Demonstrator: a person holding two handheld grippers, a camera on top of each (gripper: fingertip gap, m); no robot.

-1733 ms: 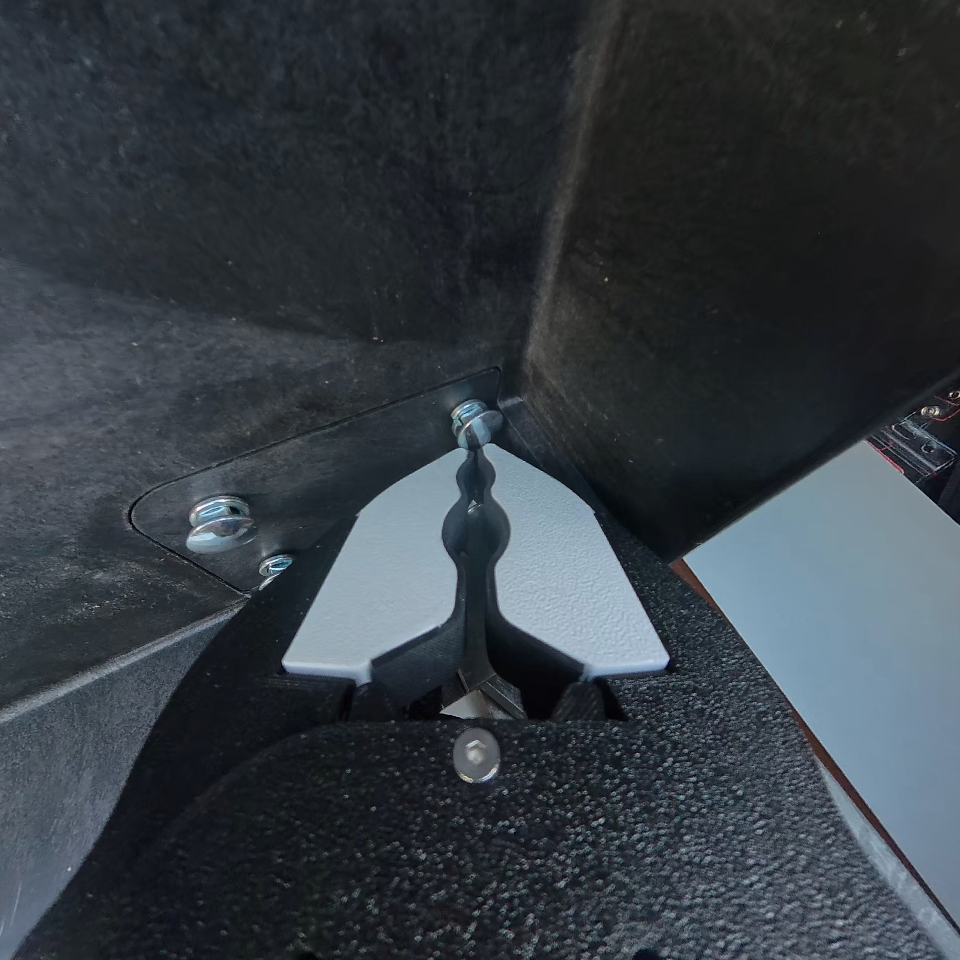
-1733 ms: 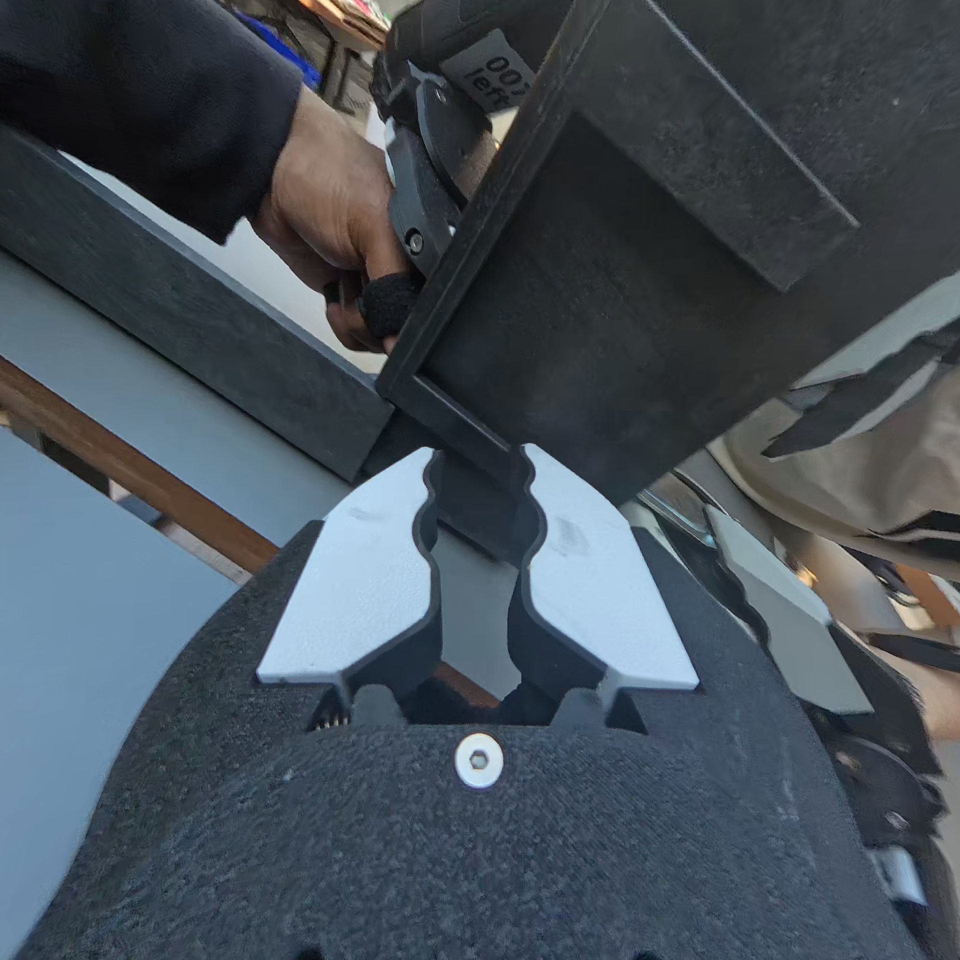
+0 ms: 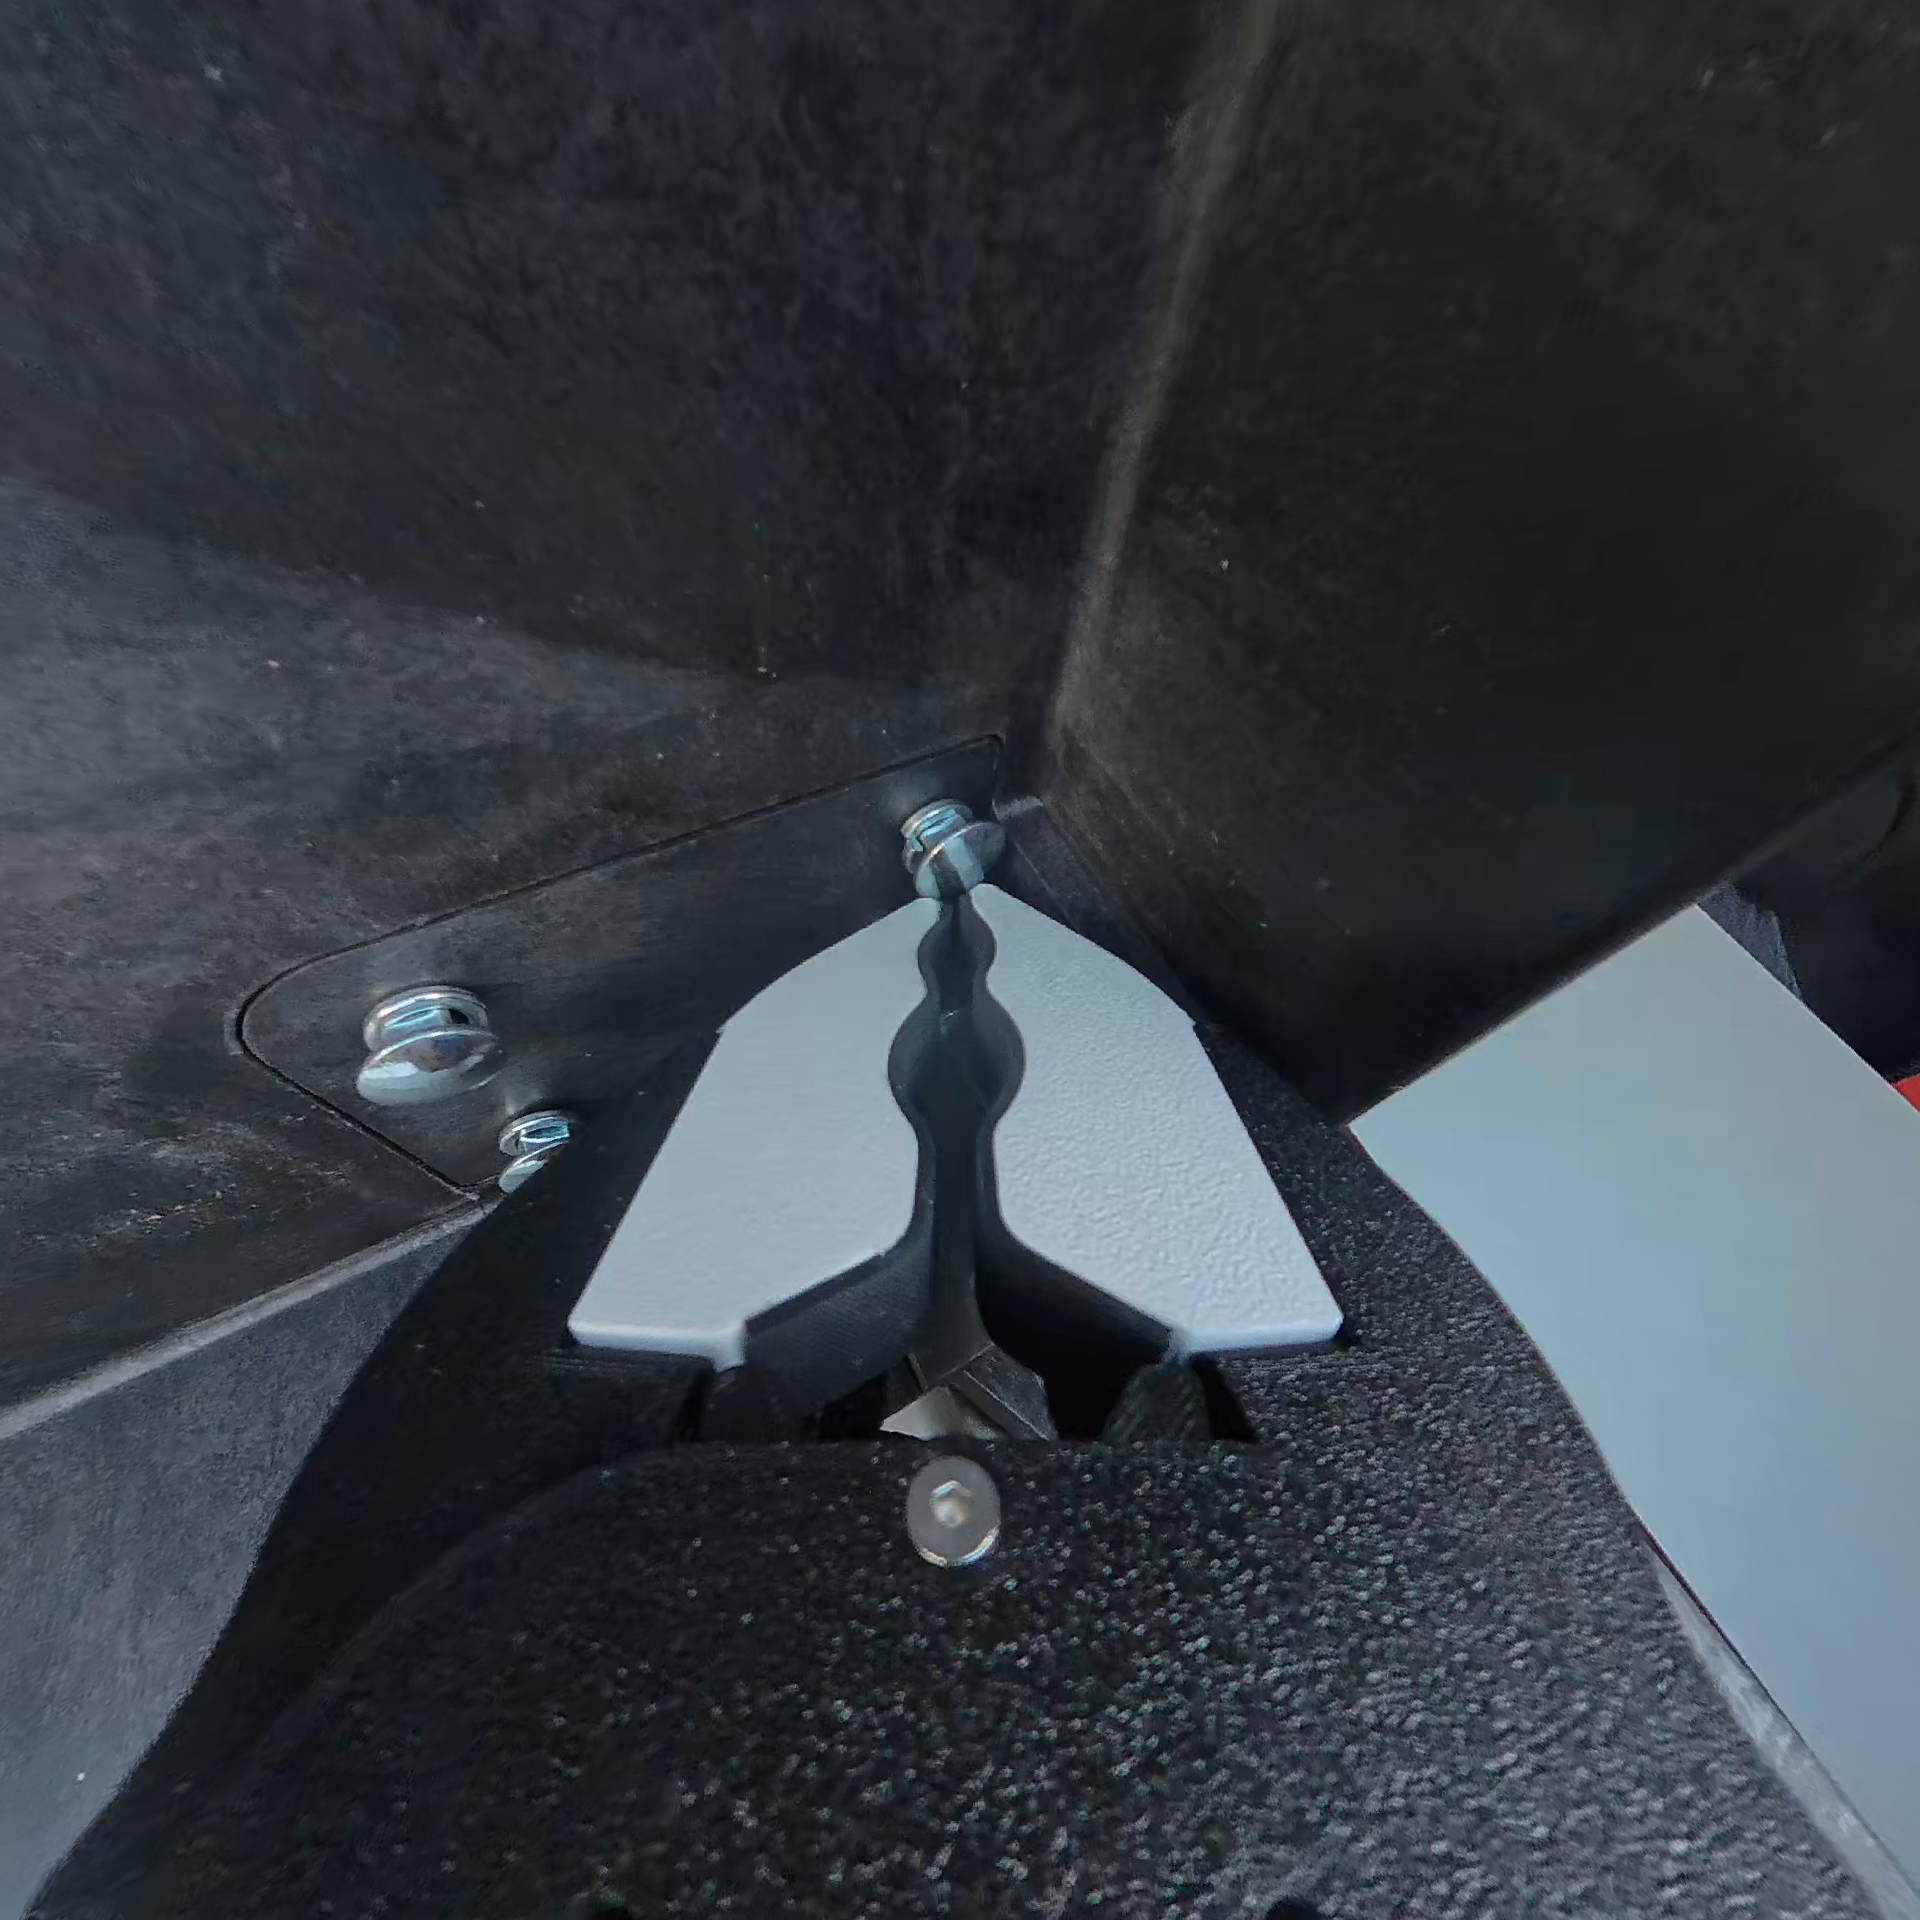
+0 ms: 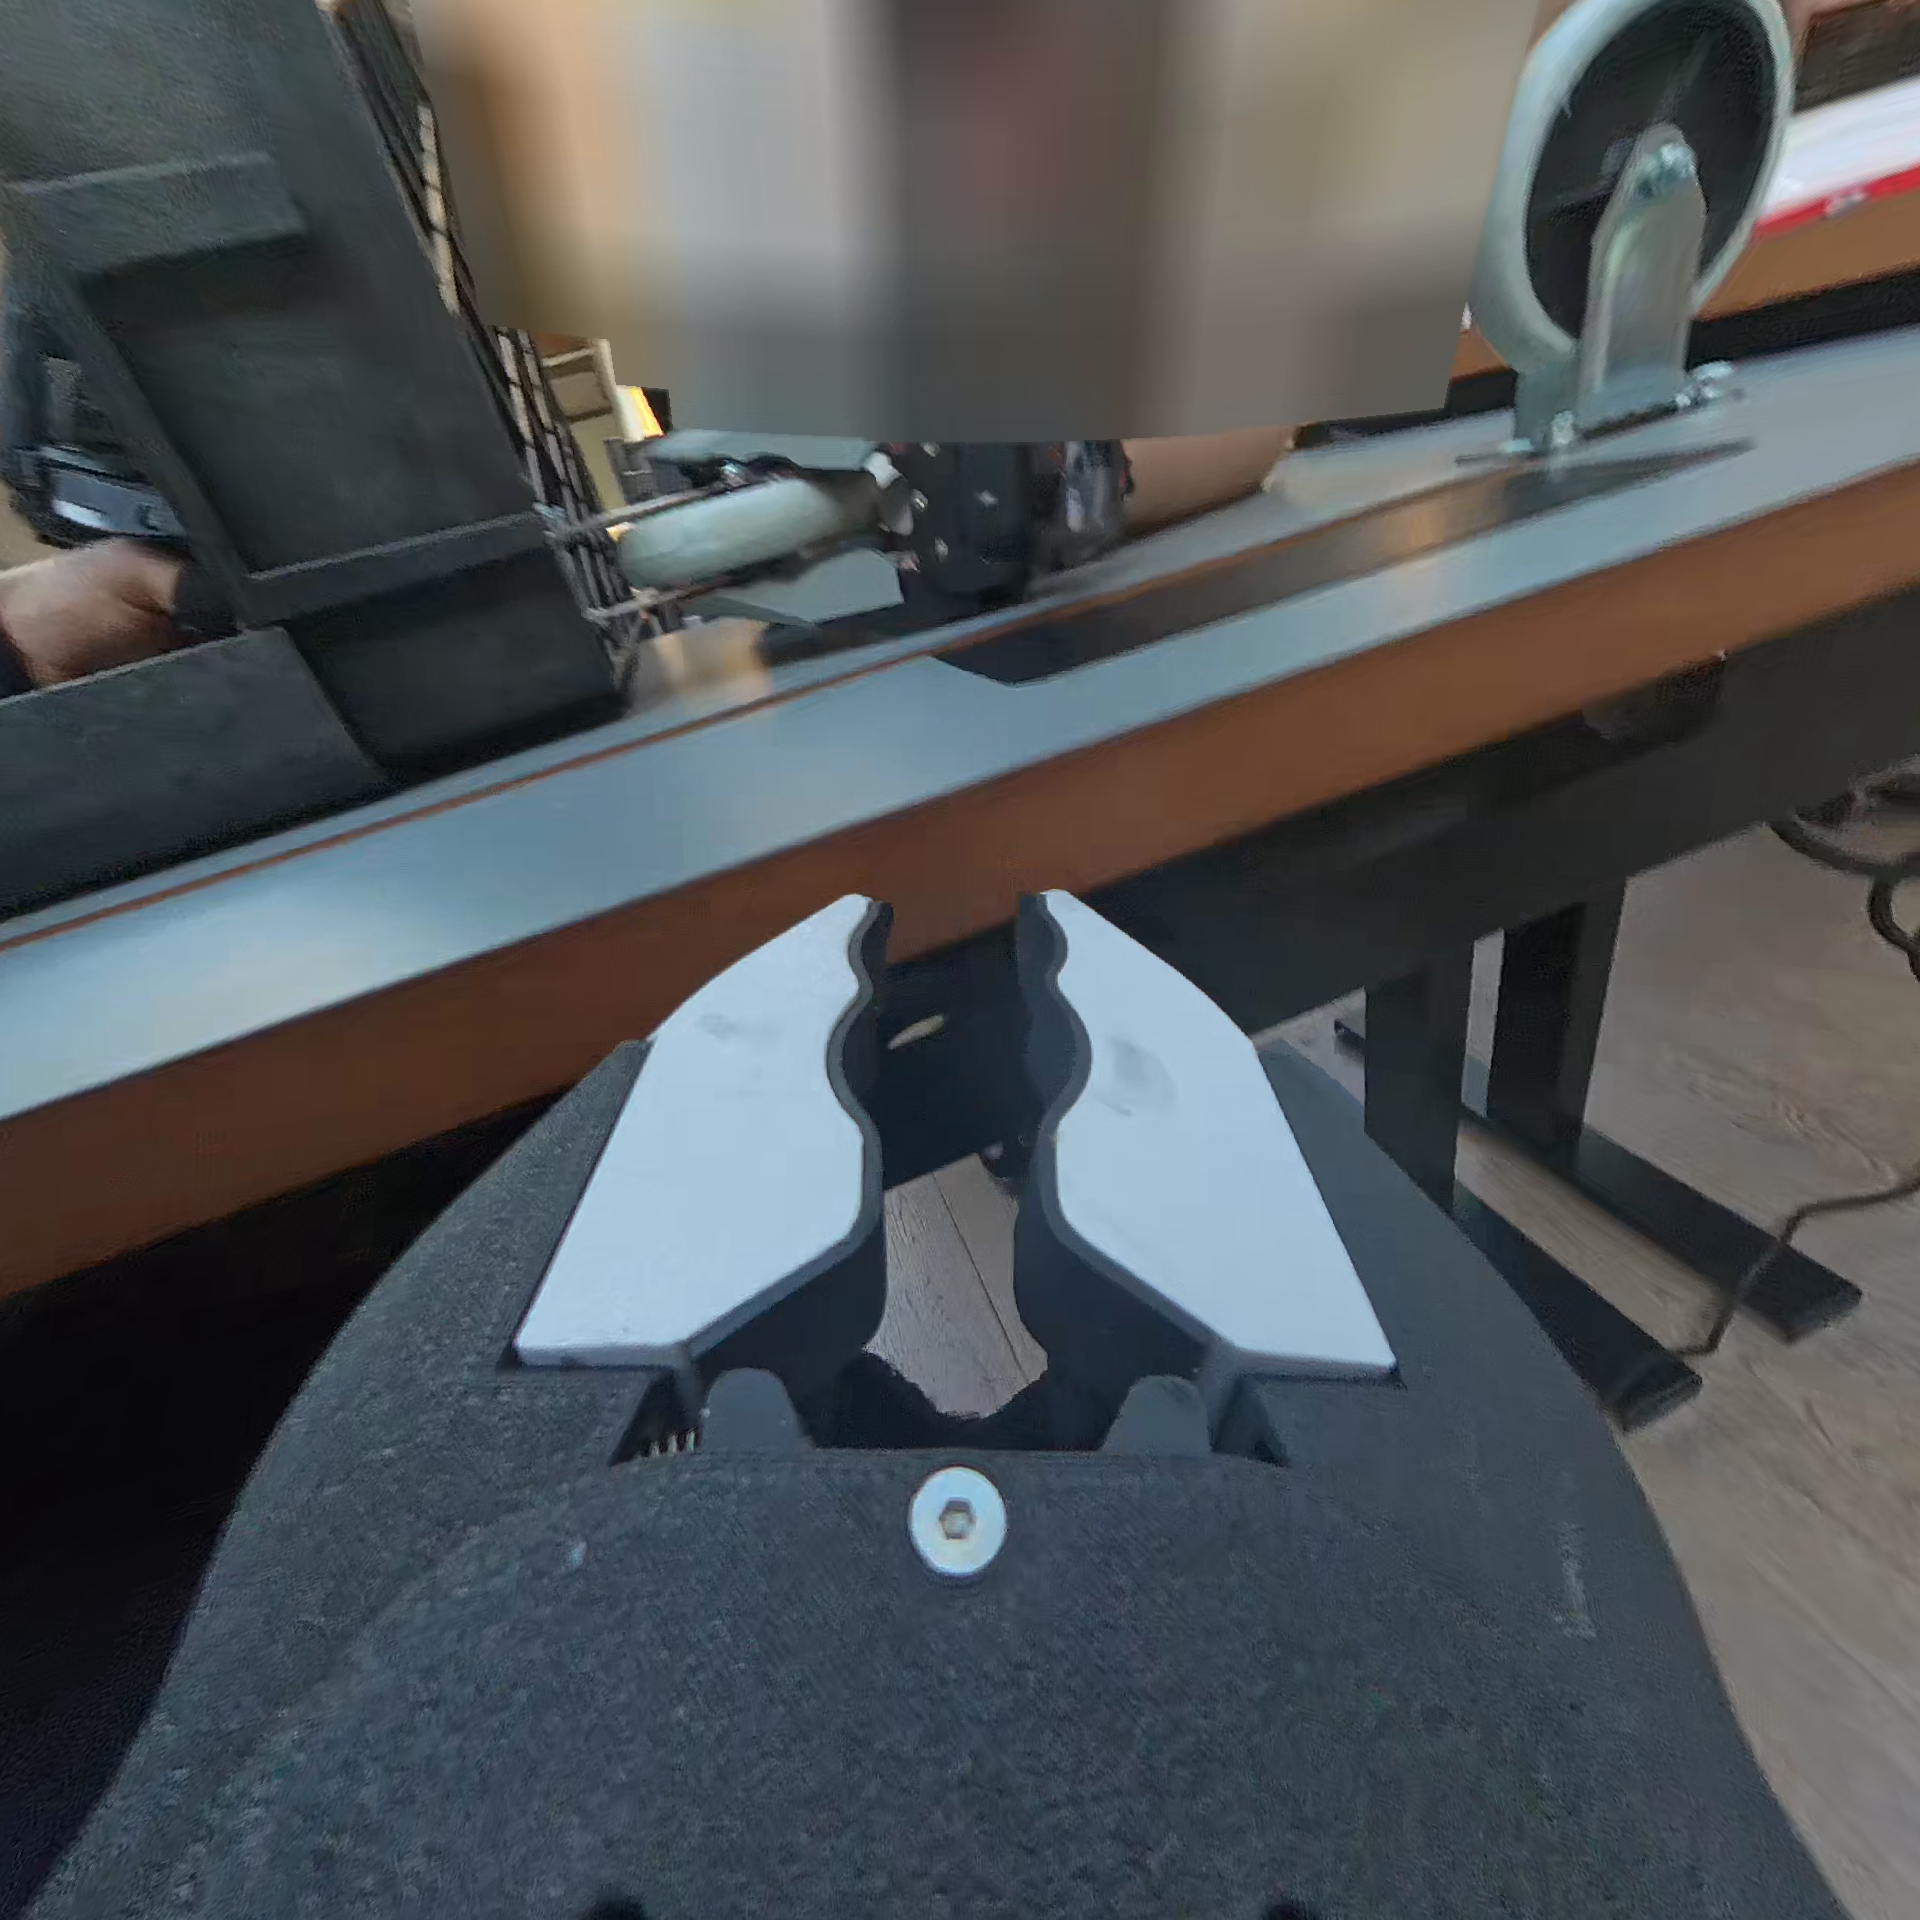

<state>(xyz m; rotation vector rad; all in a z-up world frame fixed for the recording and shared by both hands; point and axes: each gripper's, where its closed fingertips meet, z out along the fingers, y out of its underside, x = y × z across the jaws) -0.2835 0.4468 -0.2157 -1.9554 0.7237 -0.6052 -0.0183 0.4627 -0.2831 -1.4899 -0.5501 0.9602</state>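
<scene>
**Left gripper** (image 3: 951, 904): jaws closed, tips just below a screw (image 3: 951, 847) at the corner of a black plate (image 3: 675, 935) inside a felt-lined box (image 3: 1455, 520) (whether a thin edge is pinched cannot be told). So close to the screw, a steady, unshifting hold seems wise.

**Right gripper** (image 4: 956, 914): jaws parted and empty, just off the table's near edge (image 4: 623, 935). The box stands far left, and an upright caster (image 4: 1631, 208) far right.

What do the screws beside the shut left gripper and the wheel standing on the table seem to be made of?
Screws: bright plated metal, probably zinc-coated steel, given their mirror-like glints. Caster wheel: pale grey tread, likely rubber or plastic, matte; its bracket looks like galvanised sheet steel, dull silver.
</scene>
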